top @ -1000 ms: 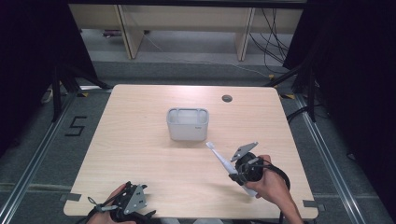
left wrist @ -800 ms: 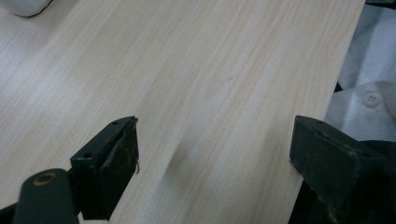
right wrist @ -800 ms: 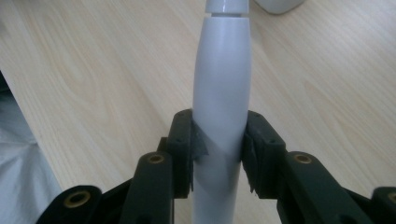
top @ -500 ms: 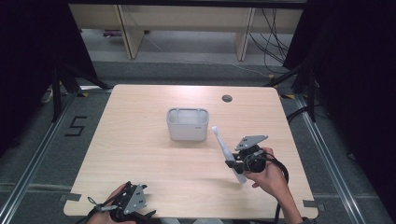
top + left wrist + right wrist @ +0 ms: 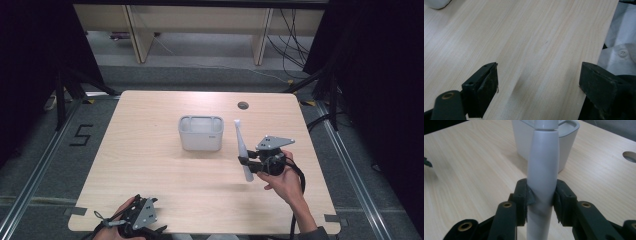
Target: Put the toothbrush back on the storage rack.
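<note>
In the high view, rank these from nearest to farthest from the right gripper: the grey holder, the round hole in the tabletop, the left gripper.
Measured from the right gripper, which holds the white handle:
1. Grey holder, just up and left of it, mid-table.
2. Round hole, straight beyond it, near the far edge.
3. Left gripper, at the near left edge.

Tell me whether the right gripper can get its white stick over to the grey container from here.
Probably yes: the right gripper grips the white stick just beside the grey container, with bare table between them.
</note>
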Motion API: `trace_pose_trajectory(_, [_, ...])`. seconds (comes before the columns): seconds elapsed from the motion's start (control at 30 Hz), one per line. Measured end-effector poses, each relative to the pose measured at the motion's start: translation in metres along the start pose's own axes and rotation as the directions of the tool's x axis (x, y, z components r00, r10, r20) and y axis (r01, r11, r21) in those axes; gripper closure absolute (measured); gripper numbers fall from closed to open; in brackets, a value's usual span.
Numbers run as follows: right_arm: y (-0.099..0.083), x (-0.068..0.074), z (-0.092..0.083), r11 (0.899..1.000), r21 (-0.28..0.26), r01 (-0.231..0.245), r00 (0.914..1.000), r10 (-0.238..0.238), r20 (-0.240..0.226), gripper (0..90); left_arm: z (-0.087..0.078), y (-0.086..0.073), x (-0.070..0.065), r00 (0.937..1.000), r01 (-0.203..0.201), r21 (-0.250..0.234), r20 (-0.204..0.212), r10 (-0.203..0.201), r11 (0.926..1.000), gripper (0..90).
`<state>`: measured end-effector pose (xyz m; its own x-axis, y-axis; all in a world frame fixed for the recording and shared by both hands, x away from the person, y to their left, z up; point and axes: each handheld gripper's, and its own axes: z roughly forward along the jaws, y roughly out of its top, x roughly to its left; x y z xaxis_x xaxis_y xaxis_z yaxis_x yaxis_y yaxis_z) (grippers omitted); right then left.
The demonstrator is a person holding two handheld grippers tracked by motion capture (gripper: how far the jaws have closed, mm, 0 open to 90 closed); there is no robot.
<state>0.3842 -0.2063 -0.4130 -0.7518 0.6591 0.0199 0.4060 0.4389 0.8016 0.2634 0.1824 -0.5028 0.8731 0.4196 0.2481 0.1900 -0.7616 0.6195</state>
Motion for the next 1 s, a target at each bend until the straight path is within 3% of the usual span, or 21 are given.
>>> trace_pose_trajectory(0.3, [0.009,-0.004,0.008,0.997,-0.064,-0.041,0.9988,0.042,0.023,66.4,-0.001,0.0,0.0,1.0,0.007,-0.009,-0.002,-0.007,0.9999,15.3])
trace_pose_trajectory(0.43, [0.015,-0.008,0.012,0.99,-0.126,-0.064,0.9972,0.068,0.03,66.4,-0.001,0.0,0.0,1.0,0.003,-0.003,-0.001,-0.003,1.0,15.3])
trace_pose_trajectory(0.47, [0.016,-0.01,0.011,0.991,-0.125,-0.051,0.9969,0.058,0.054,66.4,-0.001,0.0,0.0,1.0,0.002,-0.004,0.0,-0.002,1.0,15.4])
trace_pose_trajectory(0.5, [0.017,-0.009,0.013,0.987,-0.142,-0.071,0.9954,0.08,0.053,66.4,0.0,0.0,0.0,1.0,0.003,-0.006,0.0,-0.003,1.0,15.3])
trace_pose_trajectory(0.73, [0.029,-0.015,0.017,0.977,-0.199,-0.082,0.9922,0.099,0.076,66.3,0.0,0.0,0.0,1.0,0.002,-0.003,0.0,-0.002,1.0,15.3])
trace_pose_trajectory(0.93, [0.042,-0.017,0.02,0.97,-0.225,-0.089,0.9924,0.106,0.063,66.4,0.0,0.0,0.0,1.0,0.002,-0.003,0.0,-0.002,1.0,15.4])
trace_pose_trajectory(0.97, [0.044,-0.018,0.021,0.969,-0.235,-0.073,0.9937,0.091,0.065,66.4,0.0,0.0,0.0,1.0,0.002,-0.005,0.0,-0.002,1.0,15.3])
trace_pose_trajectory(1.0, [0.046,-0.016,0.021,0.966,-0.237,-0.104,0.9909,0.121,0.058,66.4,0.0,0.0,0.0,1.0,0.004,-0.008,0.0,-0.004,1.0,15.4])
